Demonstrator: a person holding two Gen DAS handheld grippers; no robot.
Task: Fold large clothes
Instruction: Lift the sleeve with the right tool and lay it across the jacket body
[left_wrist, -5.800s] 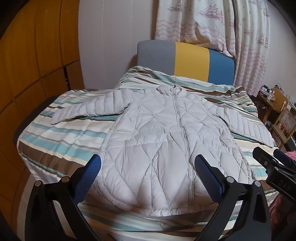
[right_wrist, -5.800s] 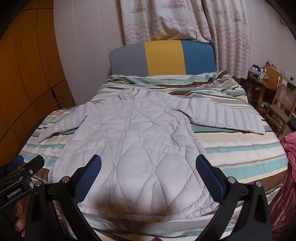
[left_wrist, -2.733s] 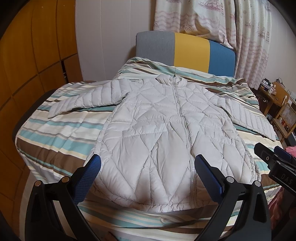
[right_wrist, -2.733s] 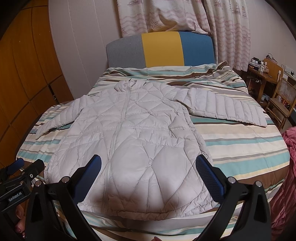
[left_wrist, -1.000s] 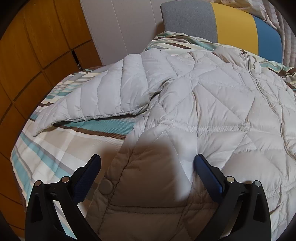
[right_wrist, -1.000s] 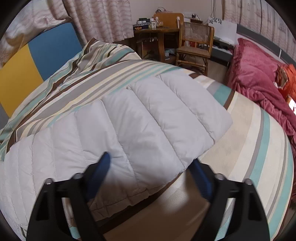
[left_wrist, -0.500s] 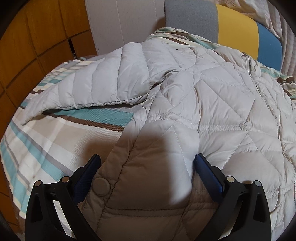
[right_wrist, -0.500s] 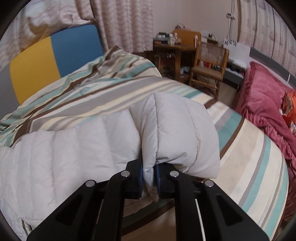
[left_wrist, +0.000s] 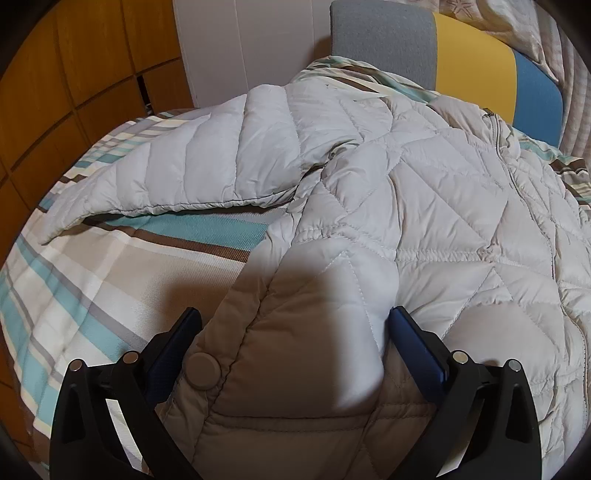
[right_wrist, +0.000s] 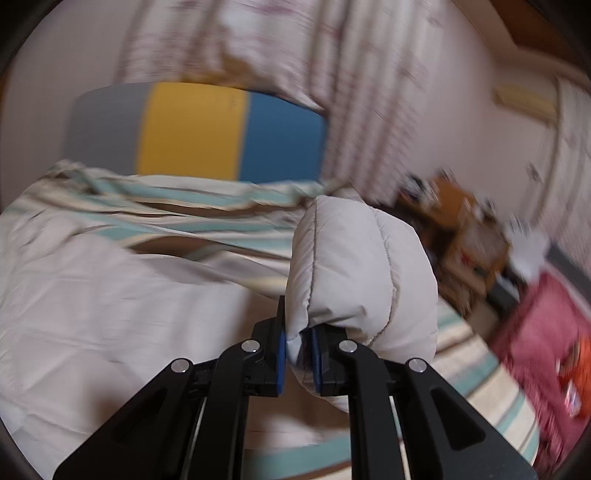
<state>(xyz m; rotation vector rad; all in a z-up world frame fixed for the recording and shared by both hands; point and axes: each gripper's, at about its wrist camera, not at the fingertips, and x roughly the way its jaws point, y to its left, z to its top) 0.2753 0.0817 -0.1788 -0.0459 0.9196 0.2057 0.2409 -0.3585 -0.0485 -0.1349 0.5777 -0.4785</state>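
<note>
A pale grey quilted puffer jacket (left_wrist: 424, 206) lies front-up on a striped bed (left_wrist: 110, 266), its left sleeve (left_wrist: 192, 170) stretched out flat. My left gripper (left_wrist: 295, 332) is open, low over the jacket's side edge by a round snap button (left_wrist: 202, 370), with the padded fabric between its blue pads (left_wrist: 413, 339). My right gripper (right_wrist: 299, 332) is shut on the end of the jacket's other sleeve (right_wrist: 362, 266), which bulges up over the fingers and is lifted off the bed. That view is motion-blurred.
A grey, yellow and blue headboard (right_wrist: 192, 129) stands at the far end, with patterned curtains (right_wrist: 369, 92) behind. Orange wooden panels (left_wrist: 74, 74) line the left side. A wooden desk and chair (right_wrist: 465, 229) and a red blanket (right_wrist: 546, 332) are off the bed's right.
My right gripper closed on the sleeve end, then lifted it and swung it left toward the jacket body while rolling. The left gripper hardly moved and stayed open.
</note>
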